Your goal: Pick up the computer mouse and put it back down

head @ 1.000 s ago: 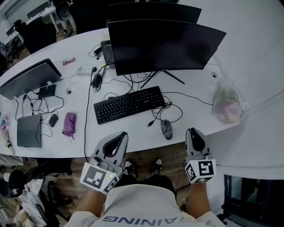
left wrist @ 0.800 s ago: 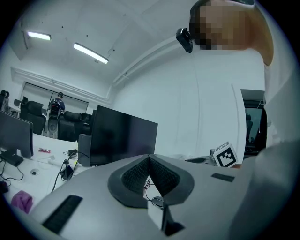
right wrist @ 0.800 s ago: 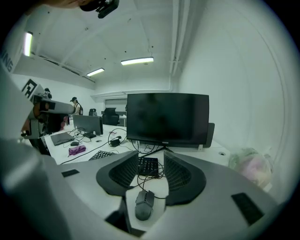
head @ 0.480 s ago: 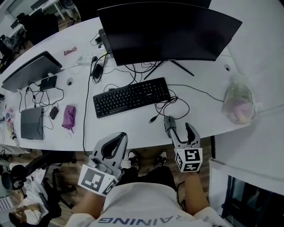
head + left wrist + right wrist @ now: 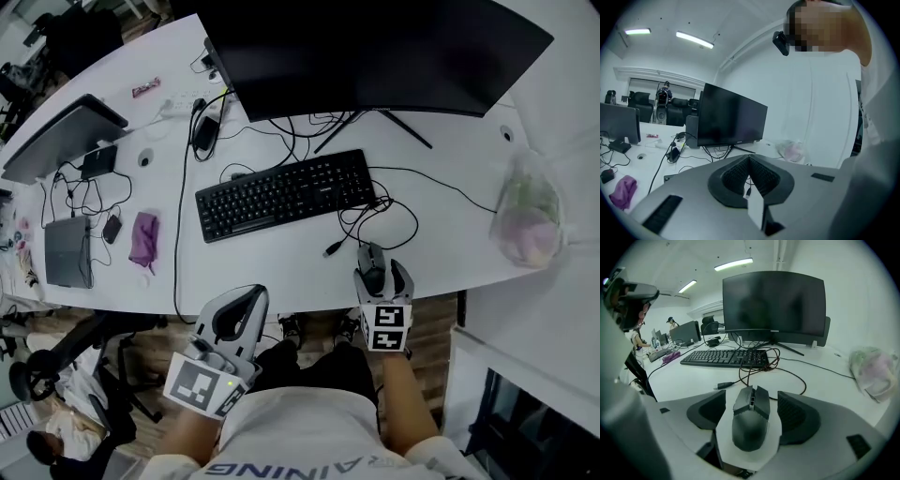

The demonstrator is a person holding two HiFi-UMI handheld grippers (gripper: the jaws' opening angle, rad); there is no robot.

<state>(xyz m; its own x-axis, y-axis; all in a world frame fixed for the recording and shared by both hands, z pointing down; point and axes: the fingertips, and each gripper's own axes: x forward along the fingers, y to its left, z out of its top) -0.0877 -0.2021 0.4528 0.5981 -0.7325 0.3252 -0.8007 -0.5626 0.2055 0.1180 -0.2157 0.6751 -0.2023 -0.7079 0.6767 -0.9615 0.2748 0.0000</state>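
A dark grey wired computer mouse (image 5: 372,261) lies on the white desk (image 5: 281,272) near its front edge, its cable looping toward the keyboard. My right gripper (image 5: 380,269) straddles it. In the right gripper view the mouse (image 5: 751,420) sits between the two pads (image 5: 799,416) with a gap on each side, and the jaws are opening. My left gripper (image 5: 246,298) hovers off the desk's front edge, over the floor, holding nothing. In the left gripper view its pads (image 5: 759,176) meet, shut.
A black keyboard (image 5: 286,194) lies beyond the mouse, with a big dark monitor (image 5: 375,47) behind it. A tangle of cable (image 5: 375,217) sits between keyboard and mouse. A plastic bag (image 5: 530,220) rests at the right, a purple cloth (image 5: 143,239) and small devices at the left.
My right gripper has dropped from beside the desk edge onto the mouse, going from shut to wide apart around it. The left gripper has sunk a little.
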